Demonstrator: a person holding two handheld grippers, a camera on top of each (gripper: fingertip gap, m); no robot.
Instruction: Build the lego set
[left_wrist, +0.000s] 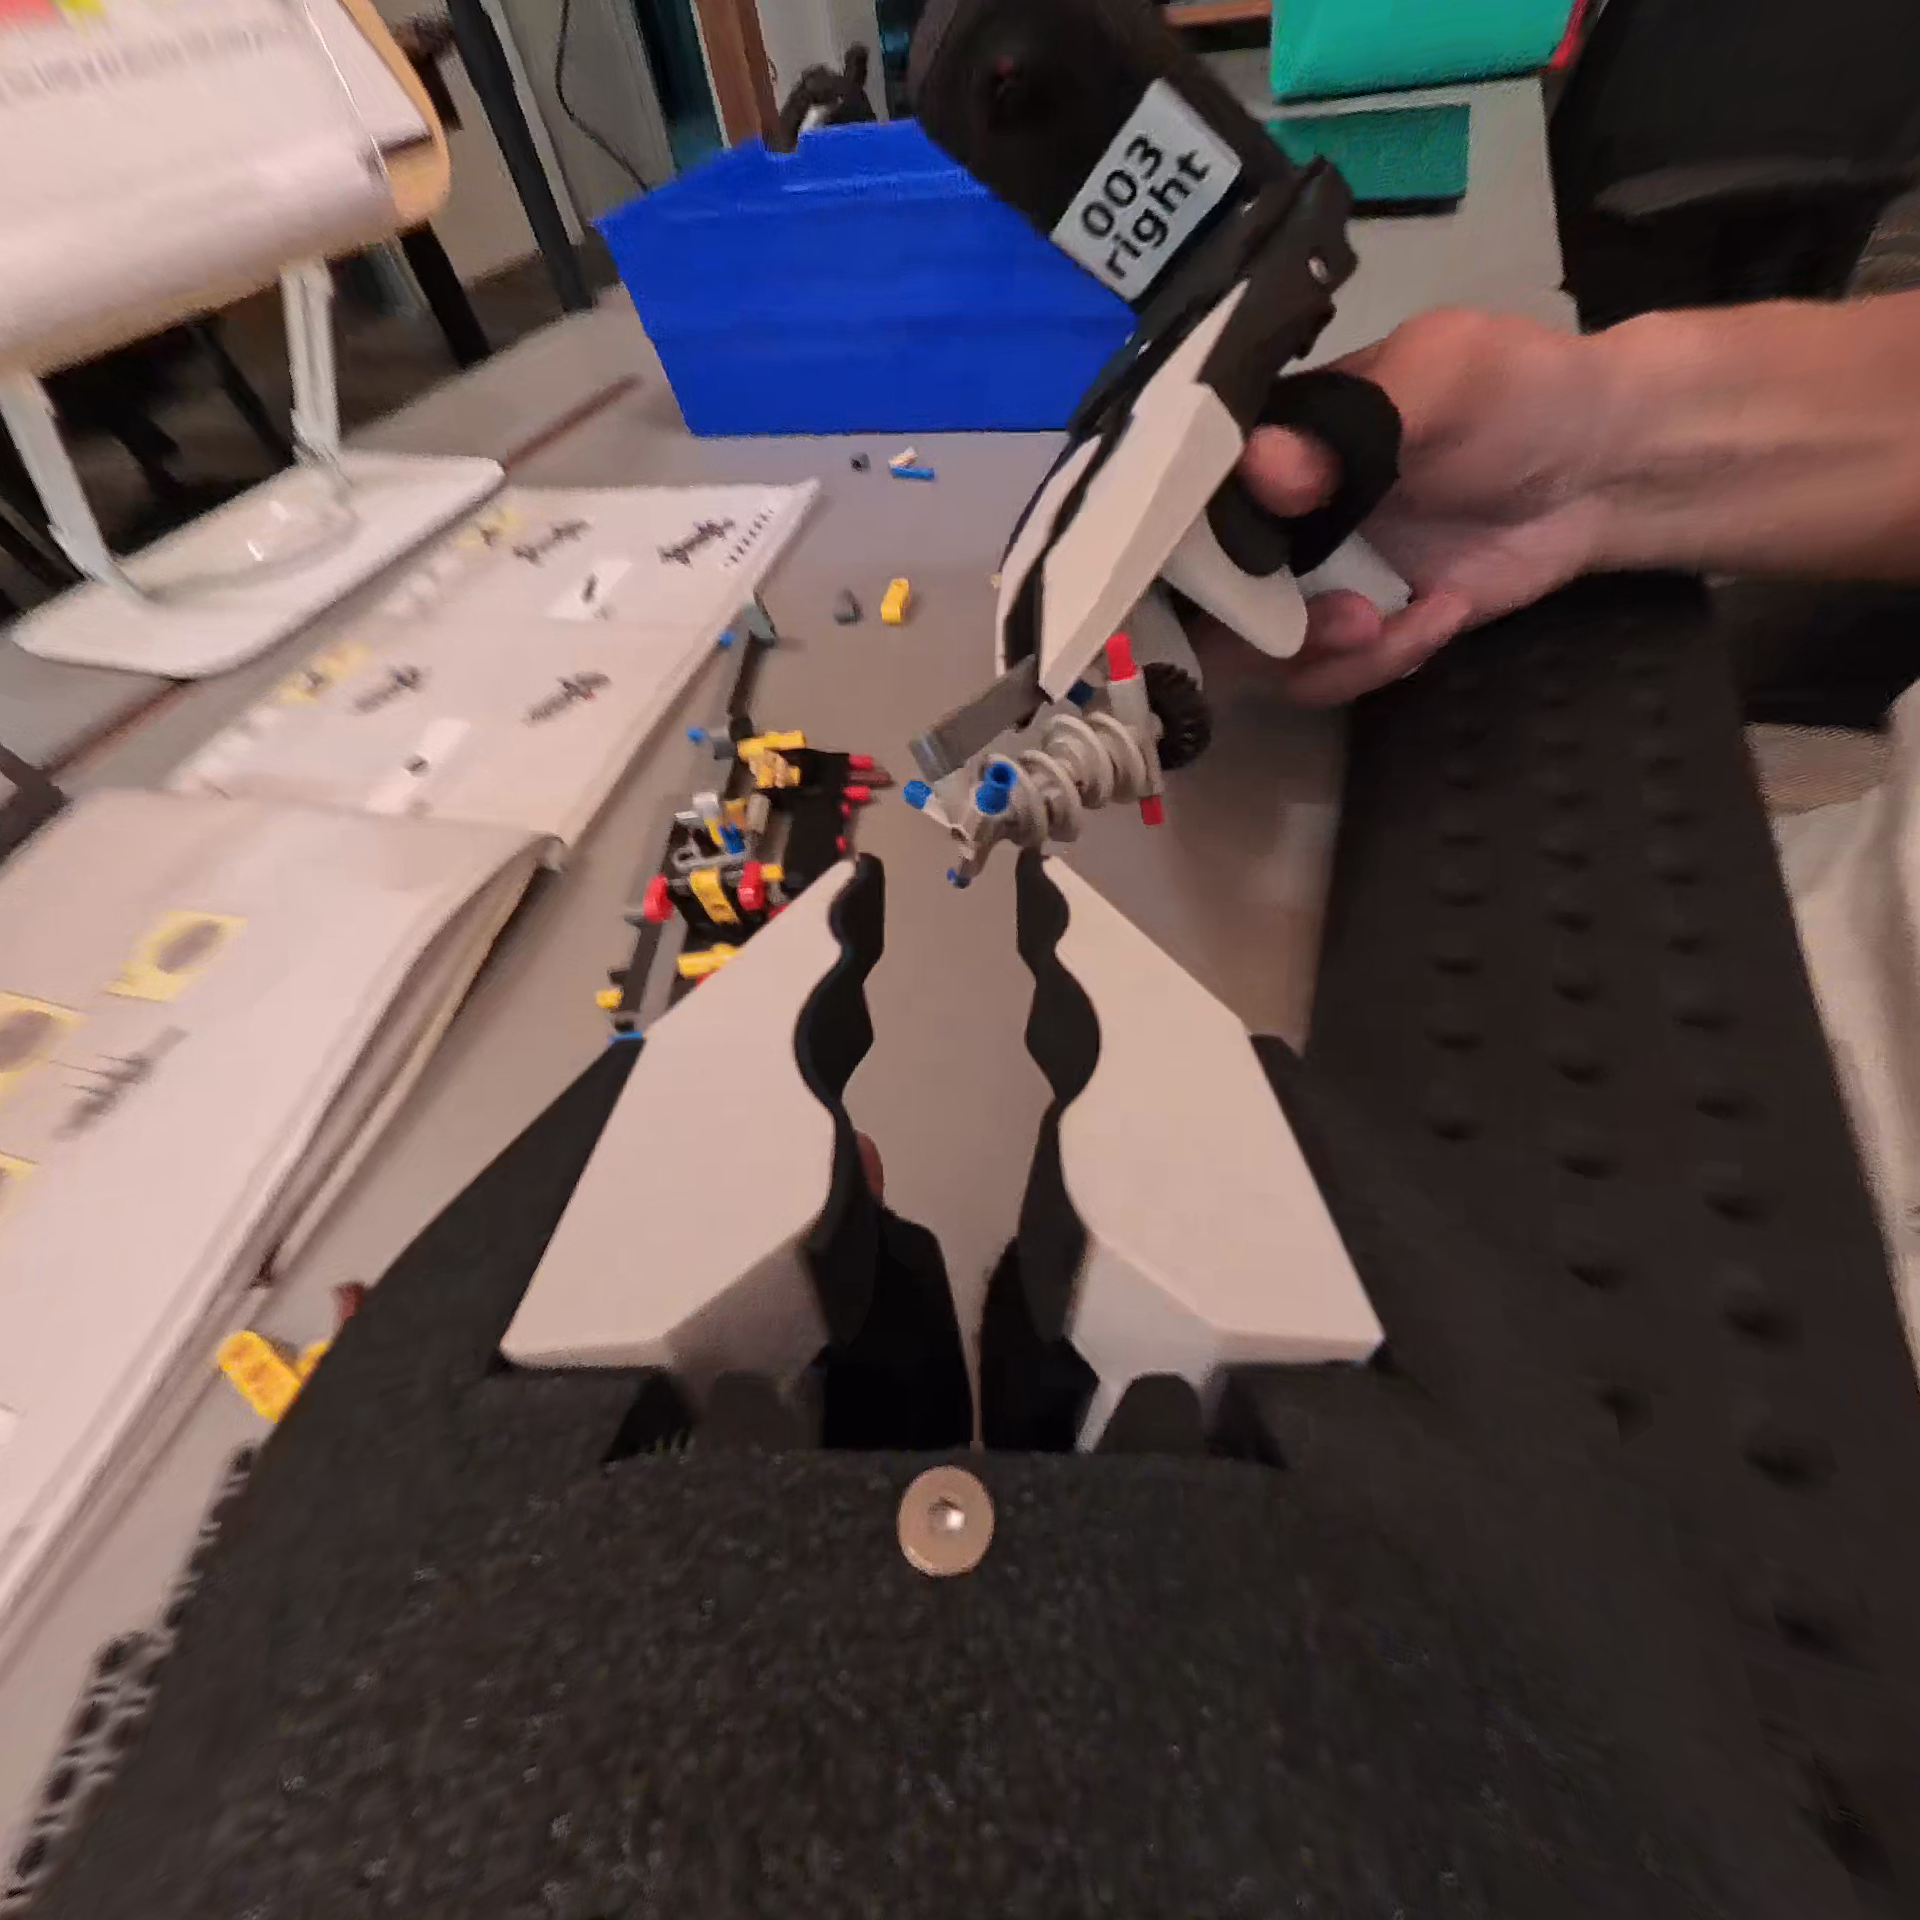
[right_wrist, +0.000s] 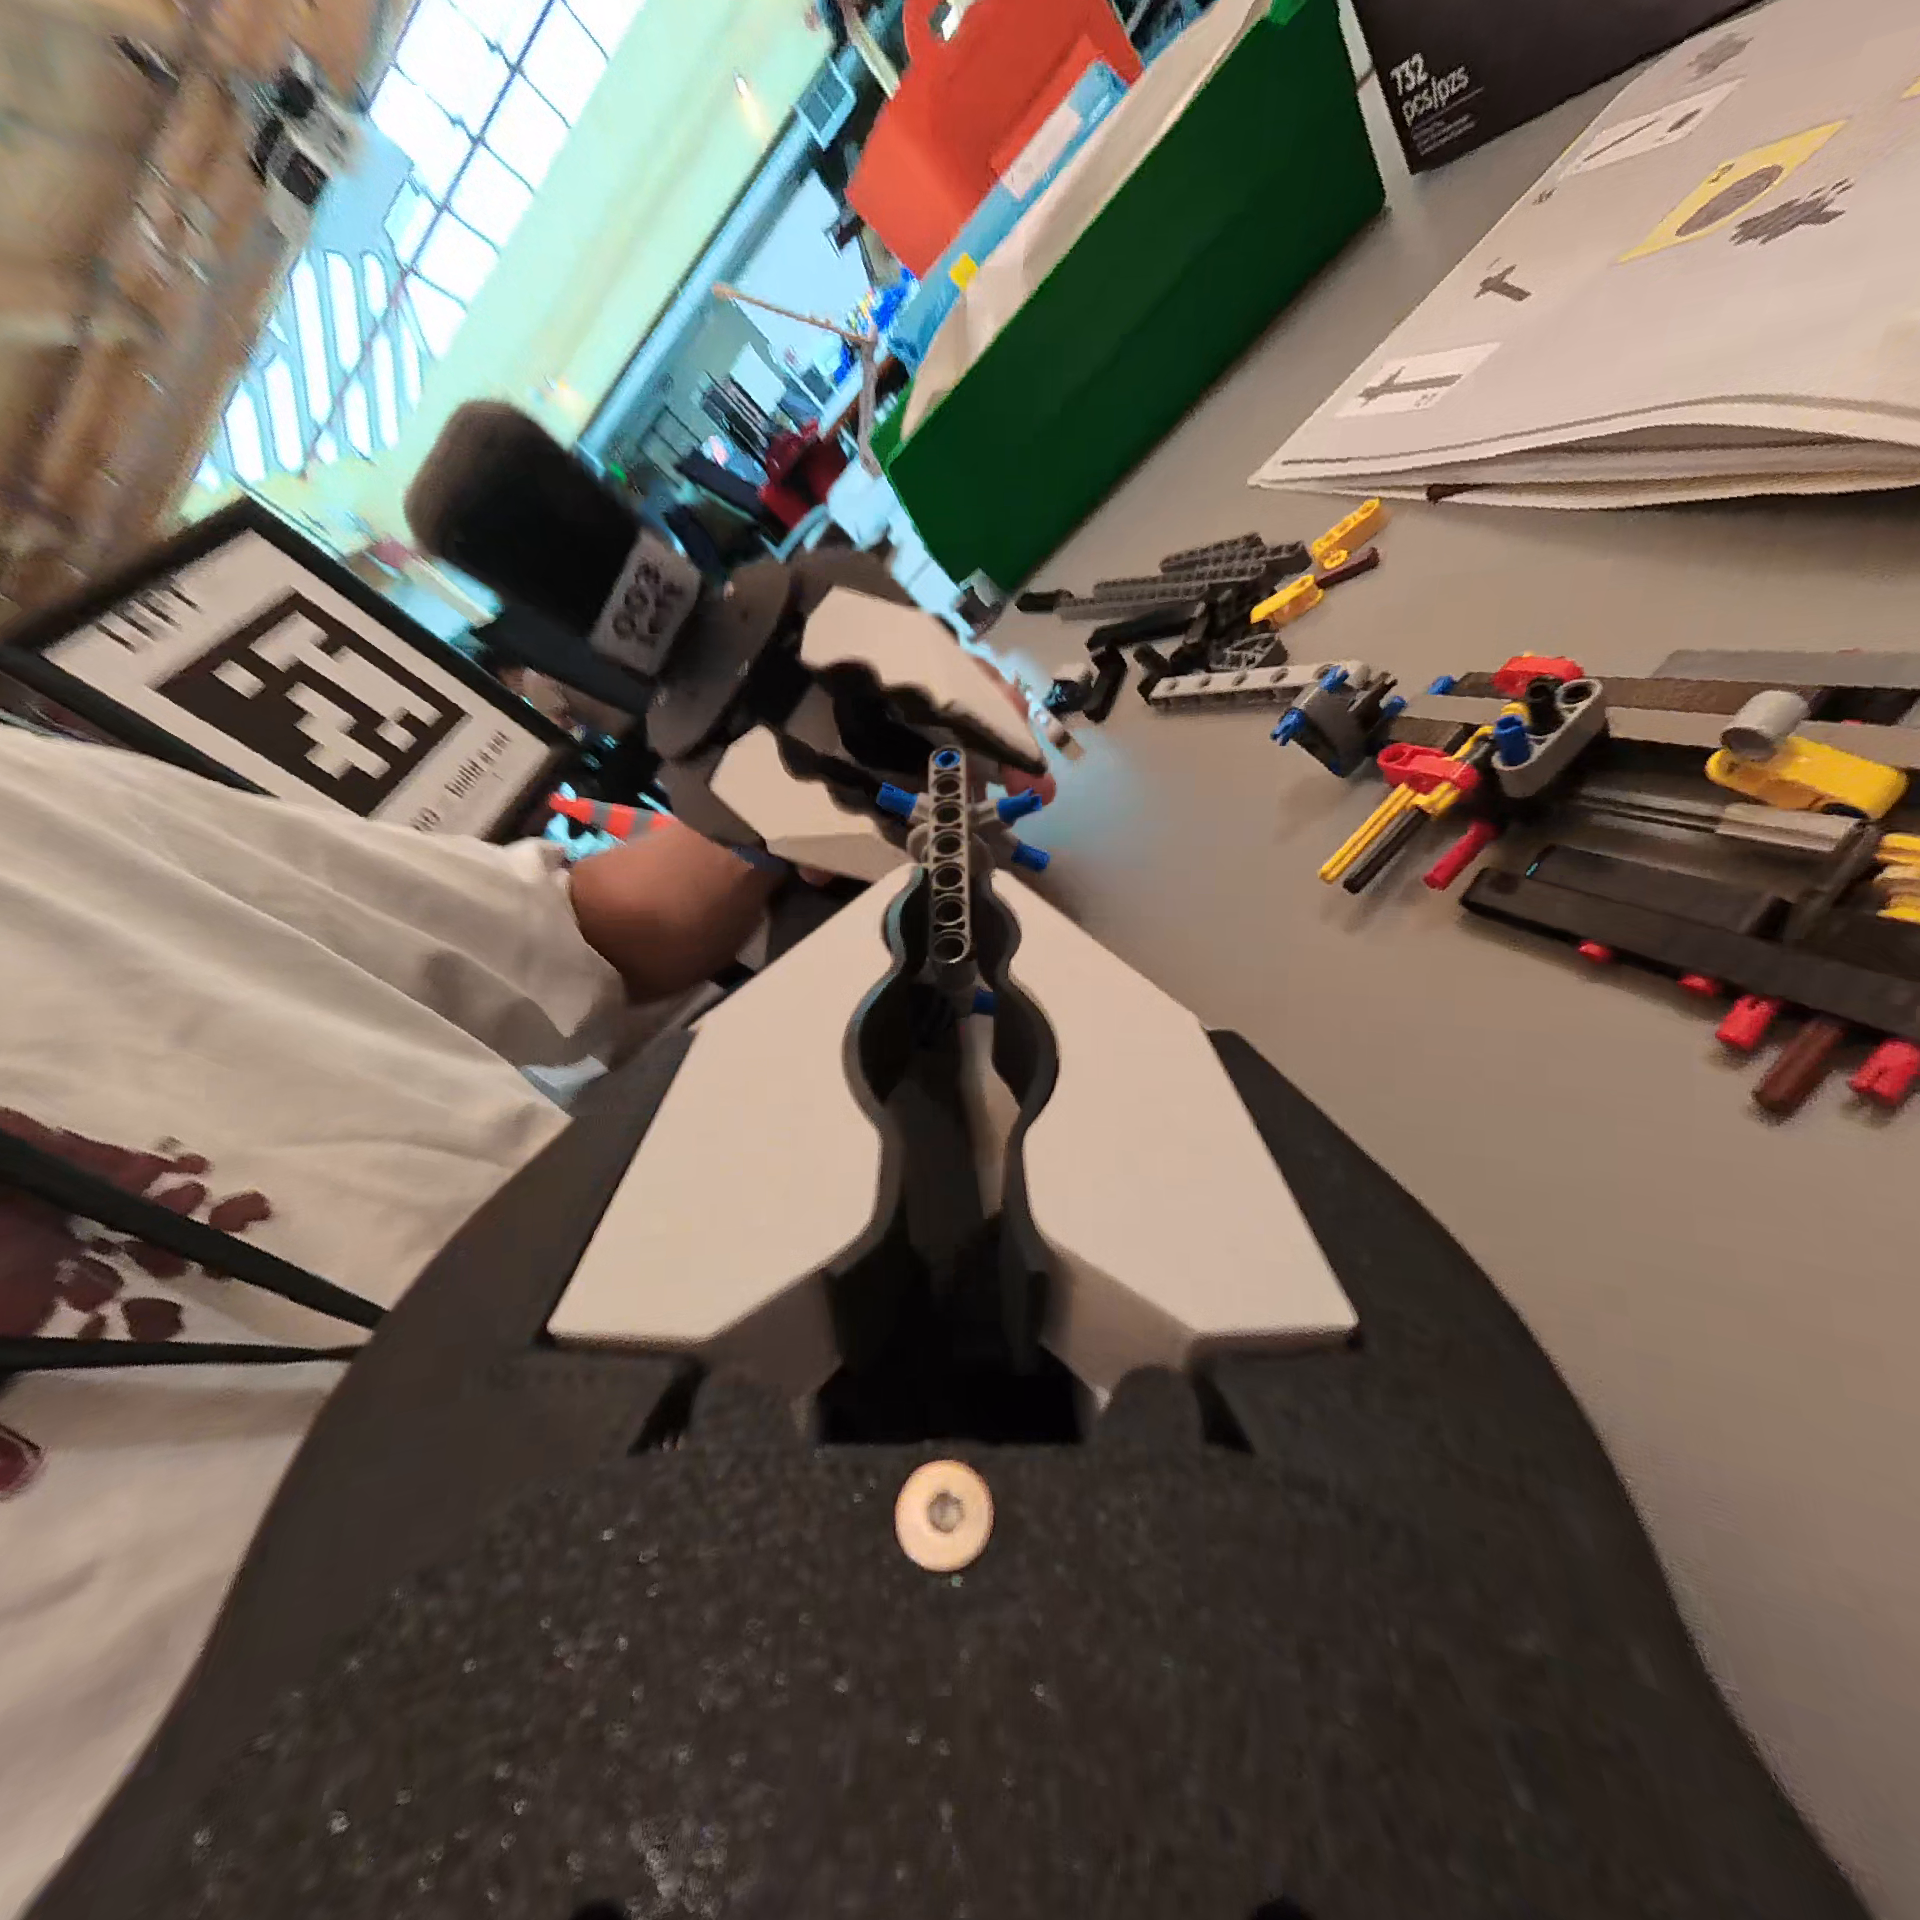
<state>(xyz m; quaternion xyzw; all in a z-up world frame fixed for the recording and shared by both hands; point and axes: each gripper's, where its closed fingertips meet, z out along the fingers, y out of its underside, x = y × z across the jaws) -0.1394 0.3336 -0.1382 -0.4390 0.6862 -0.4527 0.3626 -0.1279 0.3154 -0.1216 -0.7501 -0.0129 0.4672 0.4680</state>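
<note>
Grey bench (left_wrist: 940, 935) filling both views, strewn with lego parts. At ten o'clock in the left wrist view, an open instruction booklet (left_wrist: 488, 675) lying flat; at twelve o'clock, a blue bin (left_wrist: 852, 301). In the right wrist view, a green bin (right_wrist: 1122, 343) at one o'clock and a black box (right_wrist: 1486, 83) beside it.

Left tool (left_wrist: 948, 883) at the centre of its own view, released, fingers spread with bare bench between them, gripping nothing. Right tool (left_wrist: 1023, 717) at one o'clock in the same view, carried by a hand (left_wrist: 1455, 499), clenched on a grey lego sub-assembly (left_wrist: 1049, 774) with a coiled spring, blue and red pins and a black gear, held just above the bench and just beyond the left fingertips.

Seen from the right wrist view, a grey holed beam (right_wrist: 948, 862) of that sub-assembly pinched between the fingers, pointing toward twelve o'clock, blue pins at its sides.

Long black lego chassis (left_wrist: 758, 842) with yellow, red and blue parts resting on the bench at eleven o'clock from the left tool, just beside its left finger. Loose black beams (right_wrist: 1205, 592) at two o'clock in the right wrist view. Small yellow piece (left_wrist: 895, 600) and dark grey piece (left_wrist: 848, 606) near twelve o'clock in the left wrist view.
</note>
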